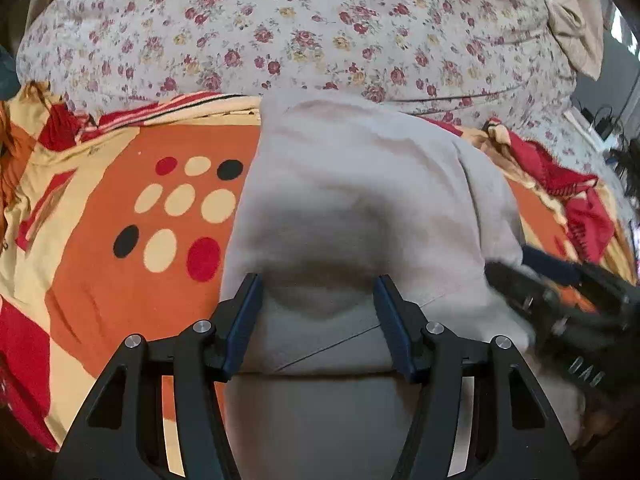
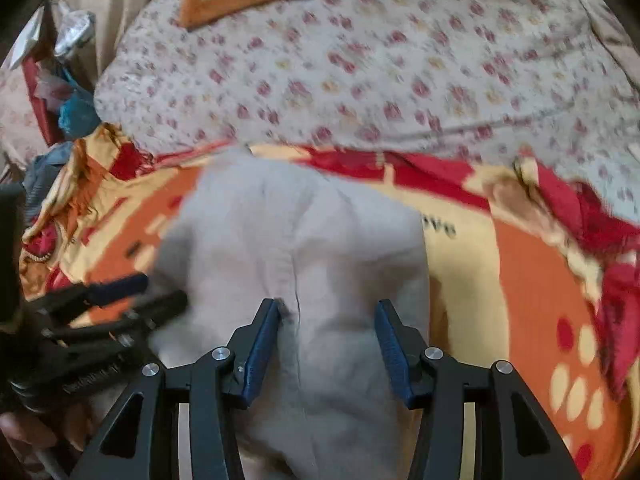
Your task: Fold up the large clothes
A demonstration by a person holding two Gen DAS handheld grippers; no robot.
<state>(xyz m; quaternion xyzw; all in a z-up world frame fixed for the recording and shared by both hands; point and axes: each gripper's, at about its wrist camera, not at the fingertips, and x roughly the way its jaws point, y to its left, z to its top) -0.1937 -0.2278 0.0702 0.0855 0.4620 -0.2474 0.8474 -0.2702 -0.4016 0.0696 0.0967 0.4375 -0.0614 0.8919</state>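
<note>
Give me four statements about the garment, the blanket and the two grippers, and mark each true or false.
1. The grey garment lies on an orange, red and cream blanket. True.
2. The left gripper is clamped shut. False: its jaws stand apart over the garment.
3. A floral sheet lies beyond the blanket. True.
4. The right gripper hovers over the floral sheet. False: it is over the garment.

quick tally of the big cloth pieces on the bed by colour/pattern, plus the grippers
Grey garment: 1
Orange, red and cream dotted blanket: 1
Floral sheet: 1
Grippers: 2, the left gripper and the right gripper, both with jaws apart over the grey garment
Total: 5
</note>
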